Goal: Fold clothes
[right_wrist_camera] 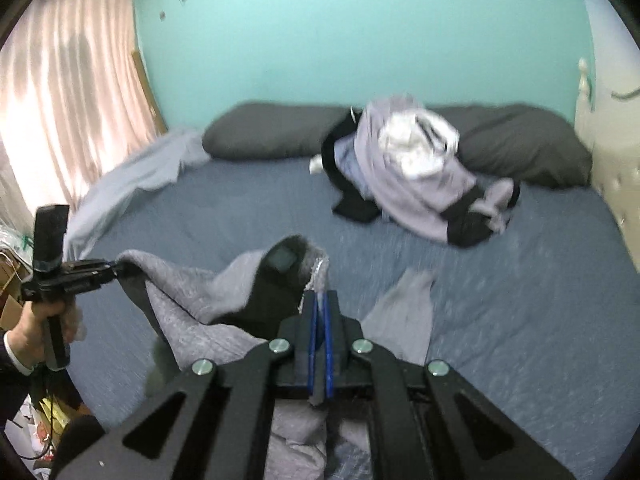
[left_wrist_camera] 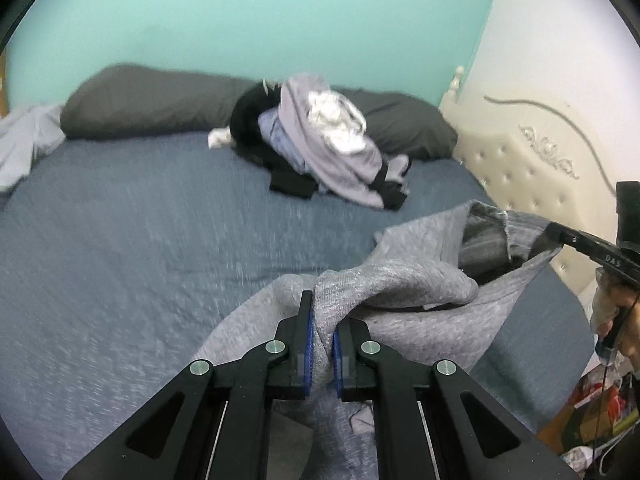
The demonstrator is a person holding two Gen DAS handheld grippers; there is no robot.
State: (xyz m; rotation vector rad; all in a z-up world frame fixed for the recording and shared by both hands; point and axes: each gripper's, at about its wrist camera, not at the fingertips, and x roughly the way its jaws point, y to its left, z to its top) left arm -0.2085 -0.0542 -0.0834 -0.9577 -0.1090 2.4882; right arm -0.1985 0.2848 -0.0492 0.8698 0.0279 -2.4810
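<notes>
Grey garment held between two claws above the bed.
Left claw [left_wrist_camera: 322, 330] and right claw [right_wrist_camera: 319, 312] each clamp the grey garment [left_wrist_camera: 400, 276] over the bed [left_wrist_camera: 140, 240], nearer than the clothes pile [left_wrist_camera: 320, 140].

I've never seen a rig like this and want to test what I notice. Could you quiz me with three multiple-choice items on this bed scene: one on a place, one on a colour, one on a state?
1. Where is the clothes pile?
A. by the pillows
B. on the floor
C. on a chair

2. What colour is the wall?
A. yellow
B. turquoise
C. brown

3. How do the left gripper and right gripper stand?
A. both wide open
B. one open, one shut
C. both shut on the grey garment

Answers:
1 A, the pile rests against the dark pillows.
2 B, it is turquoise in both views.
3 C, grey cloth sits pinched between each pair of fingers.
</notes>
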